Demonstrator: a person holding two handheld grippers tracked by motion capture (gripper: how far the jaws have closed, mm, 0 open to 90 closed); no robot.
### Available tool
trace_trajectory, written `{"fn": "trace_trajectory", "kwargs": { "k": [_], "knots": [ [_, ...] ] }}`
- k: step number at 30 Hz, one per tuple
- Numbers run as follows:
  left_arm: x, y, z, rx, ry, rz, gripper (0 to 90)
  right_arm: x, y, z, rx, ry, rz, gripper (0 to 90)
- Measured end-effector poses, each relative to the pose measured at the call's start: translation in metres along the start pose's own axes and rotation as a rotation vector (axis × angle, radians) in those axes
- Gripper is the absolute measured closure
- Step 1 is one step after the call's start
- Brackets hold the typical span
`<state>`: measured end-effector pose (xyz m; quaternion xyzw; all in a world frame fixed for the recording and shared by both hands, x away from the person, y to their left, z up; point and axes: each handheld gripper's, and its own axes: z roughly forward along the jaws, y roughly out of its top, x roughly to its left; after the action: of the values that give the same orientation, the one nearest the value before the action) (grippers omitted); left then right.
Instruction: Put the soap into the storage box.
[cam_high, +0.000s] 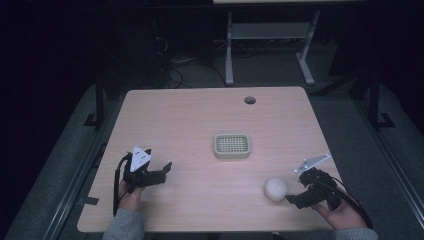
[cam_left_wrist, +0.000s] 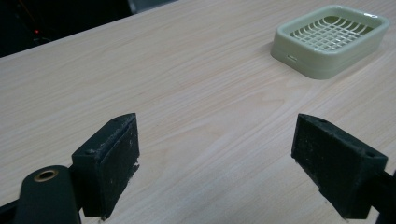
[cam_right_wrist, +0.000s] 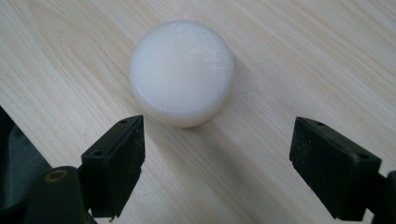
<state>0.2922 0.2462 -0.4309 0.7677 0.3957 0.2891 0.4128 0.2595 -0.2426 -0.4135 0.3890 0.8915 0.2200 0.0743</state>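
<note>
A round white soap bar (cam_high: 275, 189) lies on the wooden table (cam_high: 200, 120) near the front right. My right gripper (cam_high: 296, 197) sits just right of it, open, its jaws pointing at the soap (cam_right_wrist: 182, 72) with nothing between them (cam_right_wrist: 217, 163). A pale green soap dish (cam_high: 232, 145) with a slotted grid stands at the table's middle. My left gripper (cam_high: 159, 172) hovers low at the front left, open and empty (cam_left_wrist: 215, 158), aimed toward the dish (cam_left_wrist: 331, 39), which is far ahead of it.
A round cable hole (cam_high: 250, 100) sits near the table's far edge. Behind the table stand the grey legs of another desk (cam_high: 229, 50) and cables on the dark floor. Bare wood lies between both grippers and the dish.
</note>
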Motion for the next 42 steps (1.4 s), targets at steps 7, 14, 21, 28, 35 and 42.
{"fn": "trace_trajectory", "kwargs": {
  "k": [7,14,21,28,35,42],
  "knots": [
    [0.001,0.0,0.0,-0.004,0.001,-0.004,14.8,0.005,0.014,0.005,0.024,0.009,-0.035,17.0],
    [0.0,0.0,0.0,-0.008,-0.002,-0.003,14.8,0.012,0.028,0.014,0.055,0.02,-0.072,16.3],
    [0.001,0.0,0.0,-0.008,-0.002,-0.004,14.8,0.015,0.037,0.021,0.08,0.025,-0.086,16.3],
    [0.001,0.0,0.0,-0.009,-0.001,-0.007,14.8,0.019,0.045,0.029,0.113,0.031,-0.099,15.8],
    [0.001,0.0,0.0,-0.01,-0.003,-0.007,14.8,0.021,0.049,0.038,0.151,0.02,-0.112,15.8],
    [0.002,0.0,-0.001,-0.008,0.0,-0.007,14.8,0.02,0.051,0.045,0.196,0.012,-0.123,15.8]
  ]
}}
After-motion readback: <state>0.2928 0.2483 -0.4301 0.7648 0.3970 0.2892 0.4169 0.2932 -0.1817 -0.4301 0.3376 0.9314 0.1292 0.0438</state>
